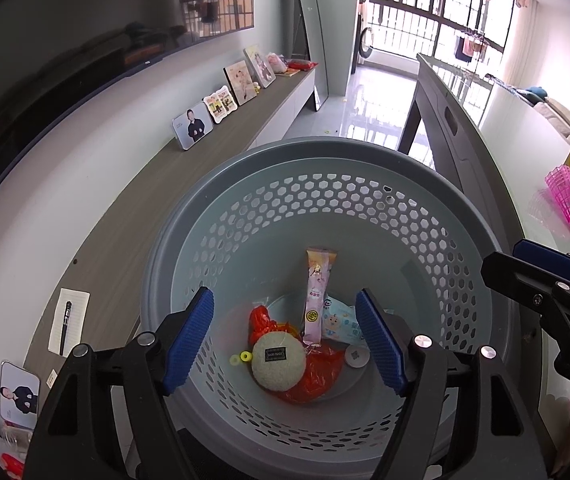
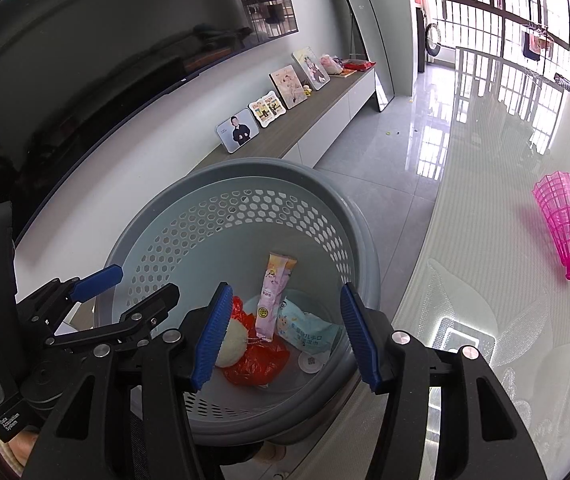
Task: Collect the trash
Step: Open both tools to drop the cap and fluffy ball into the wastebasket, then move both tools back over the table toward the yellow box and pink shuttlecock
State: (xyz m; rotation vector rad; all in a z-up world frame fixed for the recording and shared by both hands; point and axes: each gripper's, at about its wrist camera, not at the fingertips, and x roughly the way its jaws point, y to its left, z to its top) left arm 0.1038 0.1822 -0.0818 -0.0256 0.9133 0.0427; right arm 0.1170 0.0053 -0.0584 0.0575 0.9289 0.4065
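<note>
Both tongs, left (image 1: 285, 340) and right (image 2: 285, 334), spread empty above grey basket (image 1: 325, 156) of wrappers (image 1: 317, 292), red bag (image 1: 313, 376).

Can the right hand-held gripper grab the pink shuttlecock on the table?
Probably yes. The right hand-held gripper is open and empty over the basket, and the pink shuttlecock lies on the white table off to its right with nothing between them.

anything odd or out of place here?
Slightly. A fuzzy cream pom-pom keychain with a sewn label lies in the grey basket among wrappers and a red plastic bag; it looks like a keepsake, not trash. The pink shuttlecock lies tipped over on the white table. Nothing looks spilled.
</note>
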